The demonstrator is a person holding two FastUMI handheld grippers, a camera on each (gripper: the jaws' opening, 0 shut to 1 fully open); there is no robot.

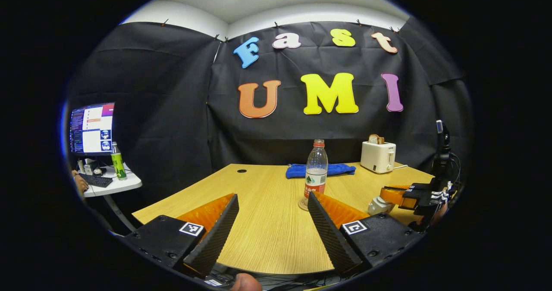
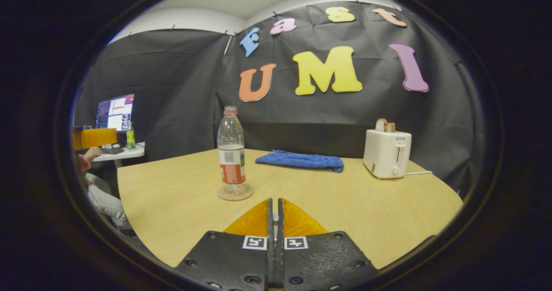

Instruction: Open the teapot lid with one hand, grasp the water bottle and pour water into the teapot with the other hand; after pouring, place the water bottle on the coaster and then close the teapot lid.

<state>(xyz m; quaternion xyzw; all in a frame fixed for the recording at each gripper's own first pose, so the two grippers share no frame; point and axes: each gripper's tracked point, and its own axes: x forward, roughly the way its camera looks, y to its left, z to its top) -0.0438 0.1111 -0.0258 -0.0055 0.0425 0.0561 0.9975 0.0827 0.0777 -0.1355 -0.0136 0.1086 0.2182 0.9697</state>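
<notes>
A clear water bottle (image 1: 316, 170) (image 2: 231, 153) with a red cap, partly full, stands upright on a round coaster (image 1: 303, 205) (image 2: 235, 192) on the wooden table (image 1: 267, 235). My left gripper (image 1: 272, 194) is open wide above the table's near side, with nothing between its fingers; the bottle lies beyond its right finger. In the left gripper view, my right gripper (image 1: 384, 194) reaches in from the right, its fingertips on top of a white teapot (image 1: 378, 205). In the right gripper view, the right gripper (image 2: 274, 200) is shut, a pale sliver of the teapot lid pinched between its fingers.
A folded blue cloth (image 1: 321, 169) (image 2: 299, 160) and a white toaster (image 1: 378, 156) (image 2: 387, 154) holding bread sit at the table's back. Off to the left, a small white side table (image 1: 114, 185) carries a monitor (image 1: 92, 128), a keyboard and a green bottle (image 1: 117, 161).
</notes>
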